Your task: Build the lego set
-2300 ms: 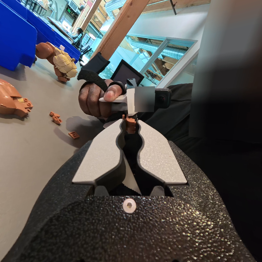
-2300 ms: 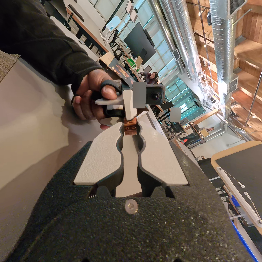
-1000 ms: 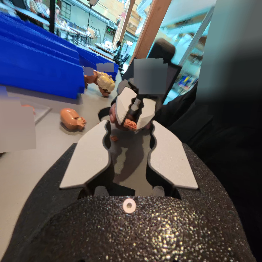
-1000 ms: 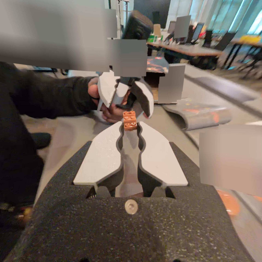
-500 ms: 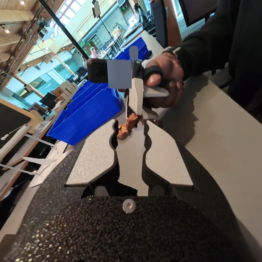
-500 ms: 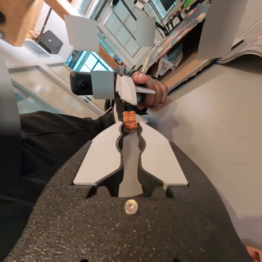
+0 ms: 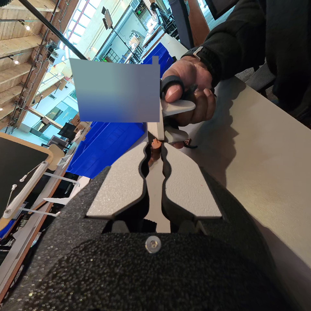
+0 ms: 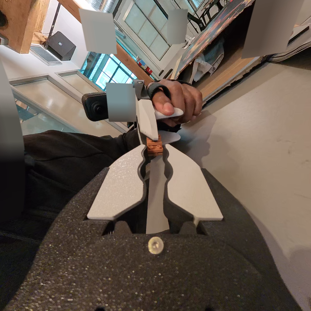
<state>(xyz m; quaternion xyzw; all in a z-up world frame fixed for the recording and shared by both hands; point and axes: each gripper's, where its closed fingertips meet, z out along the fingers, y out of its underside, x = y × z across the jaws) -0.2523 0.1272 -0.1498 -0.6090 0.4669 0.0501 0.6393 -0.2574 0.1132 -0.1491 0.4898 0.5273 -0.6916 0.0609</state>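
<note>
While the left wrist view is tilting over the grey table [image 7: 262, 151], the left gripper [image 7: 154, 148] is pinching a brown lego piece [image 7: 154, 154] at its tips, w/ the right gripper [image 7: 158, 133] meeting it head-on; blue bins [image 7: 107, 144] are sitting behind. In the right wrist view, the right gripper [image 8: 154, 150] is clamping an orange lego brick [image 8: 154, 149], the left gripper's tip [image 8: 154, 137] touching it.

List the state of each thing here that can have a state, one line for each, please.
left gripper: shut on the brown lego piece.
right gripper: shut on the orange lego piece.
brown lego piece: held off the table, between the left gripper's fingertips.
orange lego piece: held off the table, studs toward the camera, meeting the left gripper's tips.
blue bins: resting on the table; contents hidden.
</note>
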